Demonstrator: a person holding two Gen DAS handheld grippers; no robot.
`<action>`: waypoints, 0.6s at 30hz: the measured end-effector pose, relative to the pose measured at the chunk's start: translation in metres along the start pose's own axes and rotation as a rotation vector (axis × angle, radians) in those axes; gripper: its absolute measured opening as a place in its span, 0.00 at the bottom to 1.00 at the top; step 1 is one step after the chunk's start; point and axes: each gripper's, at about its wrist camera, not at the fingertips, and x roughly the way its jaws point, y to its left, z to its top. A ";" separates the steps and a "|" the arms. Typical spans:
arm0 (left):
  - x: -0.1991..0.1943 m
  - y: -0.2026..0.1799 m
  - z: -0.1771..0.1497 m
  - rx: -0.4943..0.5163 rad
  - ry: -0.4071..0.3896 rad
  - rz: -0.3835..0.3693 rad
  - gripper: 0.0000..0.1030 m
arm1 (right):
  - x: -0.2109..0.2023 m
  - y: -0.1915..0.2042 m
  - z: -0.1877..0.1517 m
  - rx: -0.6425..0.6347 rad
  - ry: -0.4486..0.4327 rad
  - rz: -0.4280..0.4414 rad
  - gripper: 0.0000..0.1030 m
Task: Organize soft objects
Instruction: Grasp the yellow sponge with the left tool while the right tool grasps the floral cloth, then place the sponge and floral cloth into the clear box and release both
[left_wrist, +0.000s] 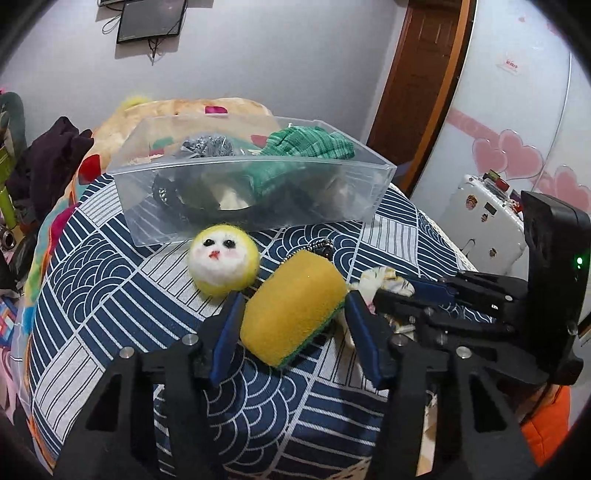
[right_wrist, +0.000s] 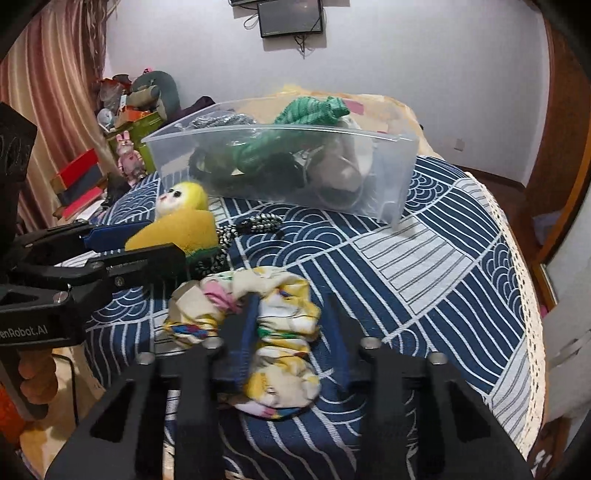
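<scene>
A yellow sponge with a green scrub side (left_wrist: 295, 308) lies on the blue patterned cloth between the fingers of my left gripper (left_wrist: 293, 306), which is open around it; it also shows in the right wrist view (right_wrist: 181, 230). A yellow-and-white plush ball with a face (left_wrist: 221, 260) sits just beyond it. My right gripper (right_wrist: 291, 314) is open around a floral fabric scrunchie (right_wrist: 284, 325). A black-and-white cord (right_wrist: 255, 223) lies behind the sponge. A clear plastic bin (left_wrist: 255, 199) holds green knit cloth (left_wrist: 306, 147) and other soft items.
The table (right_wrist: 443, 266) has a blue wave-patterned cloth with a lace edge on the right. Clutter, boxes and plush toys (right_wrist: 129, 122) stand at the far left. A white suitcase (left_wrist: 480, 218) and a wooden door (left_wrist: 421, 74) are to the right.
</scene>
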 end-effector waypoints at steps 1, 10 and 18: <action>-0.002 0.001 -0.001 -0.003 -0.003 -0.001 0.52 | -0.001 0.000 0.000 0.000 -0.006 -0.005 0.19; -0.029 0.007 0.006 -0.016 -0.071 0.026 0.50 | -0.019 -0.004 0.009 0.025 -0.079 -0.032 0.14; -0.049 0.012 0.026 0.003 -0.160 0.092 0.50 | -0.045 -0.009 0.028 0.028 -0.181 -0.084 0.14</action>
